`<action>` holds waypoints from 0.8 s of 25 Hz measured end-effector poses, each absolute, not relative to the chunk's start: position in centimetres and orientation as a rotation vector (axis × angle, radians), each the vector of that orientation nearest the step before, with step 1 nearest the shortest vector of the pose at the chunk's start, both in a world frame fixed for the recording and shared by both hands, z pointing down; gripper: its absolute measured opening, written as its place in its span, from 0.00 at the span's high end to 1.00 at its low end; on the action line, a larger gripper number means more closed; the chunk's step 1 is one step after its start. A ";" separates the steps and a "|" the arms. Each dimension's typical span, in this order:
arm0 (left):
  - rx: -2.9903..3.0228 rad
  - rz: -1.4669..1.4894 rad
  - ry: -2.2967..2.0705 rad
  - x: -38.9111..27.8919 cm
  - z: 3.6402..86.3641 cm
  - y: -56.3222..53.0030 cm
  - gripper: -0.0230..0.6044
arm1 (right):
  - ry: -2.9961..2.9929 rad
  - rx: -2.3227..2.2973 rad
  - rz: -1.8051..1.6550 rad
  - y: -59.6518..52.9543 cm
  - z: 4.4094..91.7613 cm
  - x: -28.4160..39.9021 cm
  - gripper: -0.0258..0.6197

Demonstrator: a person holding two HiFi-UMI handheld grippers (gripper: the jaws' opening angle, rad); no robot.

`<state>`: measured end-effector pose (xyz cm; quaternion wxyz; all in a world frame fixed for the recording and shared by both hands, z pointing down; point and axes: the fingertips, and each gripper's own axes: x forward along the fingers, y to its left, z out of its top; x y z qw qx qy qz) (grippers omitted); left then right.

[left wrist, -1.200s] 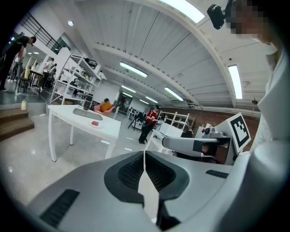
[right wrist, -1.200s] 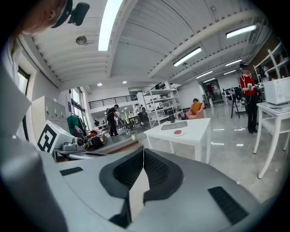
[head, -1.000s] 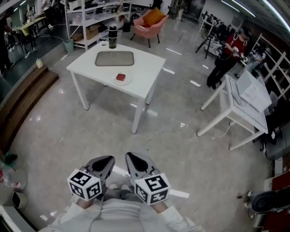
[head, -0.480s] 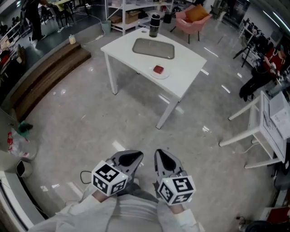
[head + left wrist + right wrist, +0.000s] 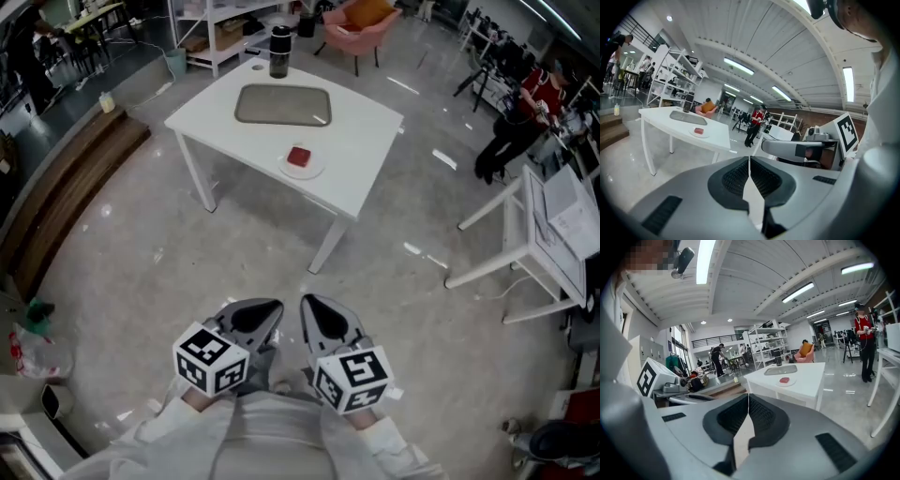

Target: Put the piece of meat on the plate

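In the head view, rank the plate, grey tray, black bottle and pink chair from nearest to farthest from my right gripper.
From the shut right gripper:
1. plate with the meat, near edge of the table
2. tray, middle of the table
3. bottle, far edge of the table
4. chair, on the floor beyond the table

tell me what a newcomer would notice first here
The white table stands alone on the shiny floor, with red meat already on a plate near its front edge. Close below in the head view, the left gripper and right gripper sit side by side, both shut and empty, well short of the table.
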<state>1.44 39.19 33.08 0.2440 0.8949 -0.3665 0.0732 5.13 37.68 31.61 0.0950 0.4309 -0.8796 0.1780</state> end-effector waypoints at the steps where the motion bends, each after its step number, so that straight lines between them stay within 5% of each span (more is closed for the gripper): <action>1: 2.451 0.205 -0.989 1.2 33.0 38.1 0.93 | -2.603 1.290 0.527 36.7 31.6 4.8 0.94; 20: 2.516 0.237 -0.849 -2.4 33.7 24.4 0.93 | -2.513 1.438 0.559 23.6 32.6 0.8 0.94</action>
